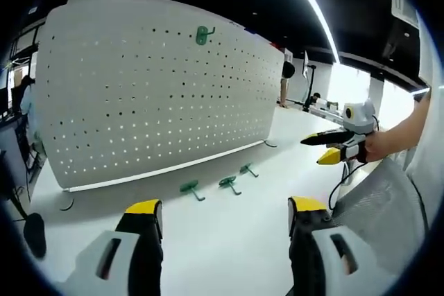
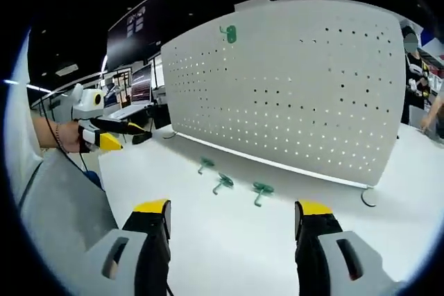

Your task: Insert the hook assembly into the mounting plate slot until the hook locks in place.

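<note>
A white pegboard panel (image 1: 152, 88) stood upright on a white table (image 1: 229, 233), its face dotted with rows of small holes. One green hook (image 1: 202, 34) was already hung high on the panel, near its top edge; in the right gripper view the same mounted hook (image 2: 228, 32) sat toward the upper left of the board (image 2: 291, 81). Three more green hooks lay loose on the table just in front of the panel's foot — in the left gripper view a left one (image 1: 190, 188), a middle one (image 1: 229, 183) and a right one (image 1: 247, 169), spaced a little apart in a line. The right gripper view showed the same three (image 2: 205, 164) (image 2: 223, 183) (image 2: 261, 190) on the tabletop (image 2: 229, 240). The left gripper (image 1: 225, 220) hovered above the table, well short of the hooks, its yellow-tipped jaws spread wide with nothing between them. The right gripper (image 2: 232, 216) was likewise held apart and empty, pointing at the loose hooks from the other side. Each gripper also appeared in the other's view, held in a hand — the right gripper at the right of the left gripper view, the left gripper at the left of the right gripper view — both clear of the table and touching nothing.
</note>
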`<state>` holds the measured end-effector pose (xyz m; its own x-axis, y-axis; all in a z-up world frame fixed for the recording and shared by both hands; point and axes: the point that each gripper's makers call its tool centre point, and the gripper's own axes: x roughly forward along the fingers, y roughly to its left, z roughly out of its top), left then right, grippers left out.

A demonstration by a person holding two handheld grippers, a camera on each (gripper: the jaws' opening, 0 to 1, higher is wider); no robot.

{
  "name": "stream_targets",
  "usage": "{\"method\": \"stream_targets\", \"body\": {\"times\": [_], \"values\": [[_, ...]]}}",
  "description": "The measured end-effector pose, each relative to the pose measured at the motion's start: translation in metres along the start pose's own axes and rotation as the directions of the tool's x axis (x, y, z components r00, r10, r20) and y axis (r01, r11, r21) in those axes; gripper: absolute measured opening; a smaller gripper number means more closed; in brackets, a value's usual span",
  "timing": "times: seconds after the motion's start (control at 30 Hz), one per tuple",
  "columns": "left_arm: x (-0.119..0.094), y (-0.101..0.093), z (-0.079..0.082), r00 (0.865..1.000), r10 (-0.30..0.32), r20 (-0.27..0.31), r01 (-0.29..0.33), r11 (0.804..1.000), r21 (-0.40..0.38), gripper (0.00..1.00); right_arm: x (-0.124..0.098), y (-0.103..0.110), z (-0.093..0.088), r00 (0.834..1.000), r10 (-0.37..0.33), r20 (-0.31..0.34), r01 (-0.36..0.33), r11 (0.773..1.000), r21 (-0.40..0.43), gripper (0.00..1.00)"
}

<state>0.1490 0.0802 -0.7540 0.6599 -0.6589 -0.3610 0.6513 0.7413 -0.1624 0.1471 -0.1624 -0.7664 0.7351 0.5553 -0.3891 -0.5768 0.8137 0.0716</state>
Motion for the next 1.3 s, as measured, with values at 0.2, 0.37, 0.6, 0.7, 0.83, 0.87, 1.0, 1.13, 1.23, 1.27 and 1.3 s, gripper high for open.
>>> {"method": "stream_targets", "body": {"times": [0.2, 0.37, 0.6, 0.7, 0.83, 0.87, 1.0, 1.13, 1.23, 1.27, 1.3], "values": [[-0.002, 0.002, -0.004, 1.000, 0.005, -0.015, -0.005, 1.000, 0.002, 0.76, -0.003, -0.002, -0.004, 1.000, -0.004, -0.006, 0.004, 1.000, 0.009, 0.70], [-0.002, 0.003, -0.004, 1.000, 0.008, -0.016, -0.008, 1.000, 0.007, 0.75, -0.004, -0.003, -0.006, 1.000, -0.009, -0.010, 0.009, 1.000, 0.013, 0.70], [0.002, 0.003, -0.004, 1.000, 0.001, -0.021, 0.000, 1.000, 0.012, 0.75, -0.003, -0.001, -0.006, 1.000, -0.008, -0.010, 0.008, 1.000, 0.014, 0.71], [0.004, 0.004, -0.003, 1.000, -0.002, -0.024, 0.002, 1.000, 0.017, 0.75, -0.001, 0.002, -0.005, 1.000, 0.001, -0.011, -0.001, 1.000, -0.001, 0.71], [0.007, 0.008, -0.001, 1.000, -0.006, -0.028, 0.007, 1.000, 0.029, 0.75, -0.001, 0.001, -0.005, 1.000, 0.001, -0.008, -0.001, 1.000, 0.001, 0.71], [0.008, 0.009, 0.000, 1.000, -0.006, -0.030, 0.007, 0.999, 0.032, 0.75, -0.002, 0.001, -0.005, 1.000, 0.000, -0.008, 0.000, 1.000, 0.001, 0.71], [0.014, 0.013, -0.002, 0.999, -0.010, -0.049, 0.013, 0.998, 0.061, 0.74, -0.002, 0.001, -0.005, 1.000, 0.001, -0.008, -0.001, 1.000, 0.007, 0.71], [0.019, 0.018, -0.003, 0.998, -0.020, -0.060, 0.024, 0.997, 0.067, 0.74, -0.002, 0.000, -0.003, 1.000, -0.003, 0.001, 0.003, 1.000, 0.018, 0.70], [0.022, 0.020, -0.005, 0.997, -0.024, -0.079, 0.031, 0.996, 0.082, 0.74, -0.003, 0.001, -0.002, 1.000, -0.002, 0.005, 0.002, 1.000, 0.025, 0.70], [0.024, 0.021, -0.005, 0.996, -0.027, -0.082, 0.034, 0.996, 0.085, 0.74, -0.003, 0.001, -0.002, 1.000, -0.001, 0.005, 0.000, 1.000, 0.025, 0.70], [0.026, 0.022, -0.006, 0.995, -0.034, -0.091, 0.043, 0.995, 0.091, 0.74, -0.003, 0.001, -0.003, 1.000, 0.000, 0.004, 0.000, 1.000, 0.026, 0.70]]}}
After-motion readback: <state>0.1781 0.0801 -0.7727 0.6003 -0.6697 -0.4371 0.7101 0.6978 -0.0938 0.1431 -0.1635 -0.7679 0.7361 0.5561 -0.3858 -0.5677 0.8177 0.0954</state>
